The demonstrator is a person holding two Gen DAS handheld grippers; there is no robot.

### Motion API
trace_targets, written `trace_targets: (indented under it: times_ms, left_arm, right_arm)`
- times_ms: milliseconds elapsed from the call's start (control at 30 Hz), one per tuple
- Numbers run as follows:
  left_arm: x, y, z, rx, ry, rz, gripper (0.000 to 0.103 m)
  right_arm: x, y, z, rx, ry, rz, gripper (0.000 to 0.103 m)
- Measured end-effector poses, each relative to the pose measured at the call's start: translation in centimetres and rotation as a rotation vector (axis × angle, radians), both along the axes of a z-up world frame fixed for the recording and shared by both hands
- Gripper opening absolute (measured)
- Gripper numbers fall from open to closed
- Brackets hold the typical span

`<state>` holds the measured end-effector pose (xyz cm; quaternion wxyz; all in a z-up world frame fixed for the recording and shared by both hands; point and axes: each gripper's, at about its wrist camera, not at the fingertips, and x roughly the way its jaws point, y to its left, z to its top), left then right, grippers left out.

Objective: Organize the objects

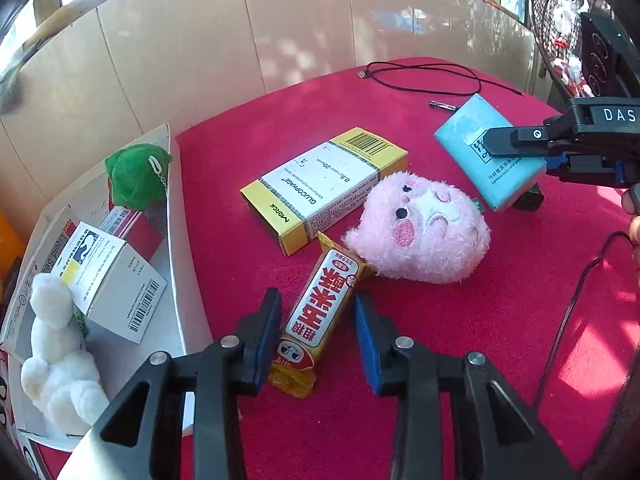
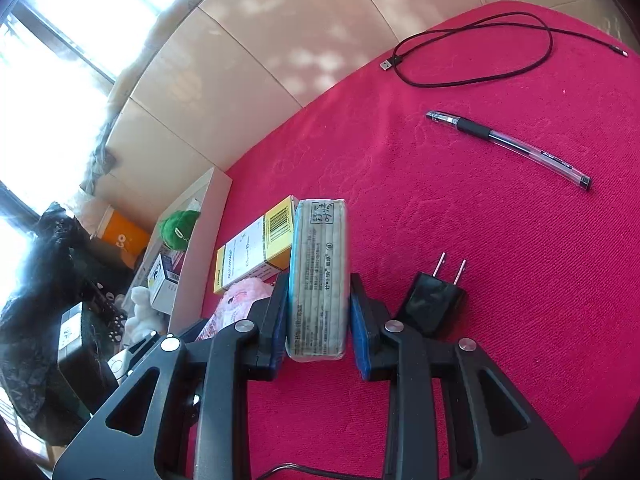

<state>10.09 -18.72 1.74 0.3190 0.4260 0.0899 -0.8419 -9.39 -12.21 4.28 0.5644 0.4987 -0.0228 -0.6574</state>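
A yellow-and-red snack bar point(image 1: 324, 280) lies on the red cloth. My left gripper point(image 1: 316, 300) is shut on it, one blue pad against each long side. My right gripper point(image 2: 318, 284) is shut on a blue tissue pack point(image 2: 320, 240), which stands on its narrow edge between the pads. In the left wrist view that tissue pack point(image 1: 468, 140) sits at the right, tilted, with the right gripper point(image 1: 500, 152) clamped over its near end. A pink plush point(image 1: 420, 228) and a yellow medicine box point(image 1: 324, 188) lie between the two grippers.
A white cardboard box point(image 1: 174, 240) at the cloth's left edge holds a green plush point(image 1: 134, 176), a white plush point(image 1: 56, 352) and a small carton point(image 1: 116, 284). A black plug point(image 2: 434, 300), a pen point(image 2: 508, 148) and a looped cable point(image 2: 476, 52) lie farther right.
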Motion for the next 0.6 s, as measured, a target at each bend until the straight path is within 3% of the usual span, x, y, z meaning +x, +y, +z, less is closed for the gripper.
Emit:
trace_targets:
  times_ms: [200,600]
  left_arm:
    - [1.7,0.4,1.3,0.048,0.120,0.030,0.019]
    - [2.9,4.7,6.5,-0.038,0.302,-0.019,0.019]
  right_arm:
    - [0.6,1.2,2.1,-0.064,0.019,-0.005,0.026]
    - [4.0,3.0,7.4,-0.203,0.086,0.052,0.027]
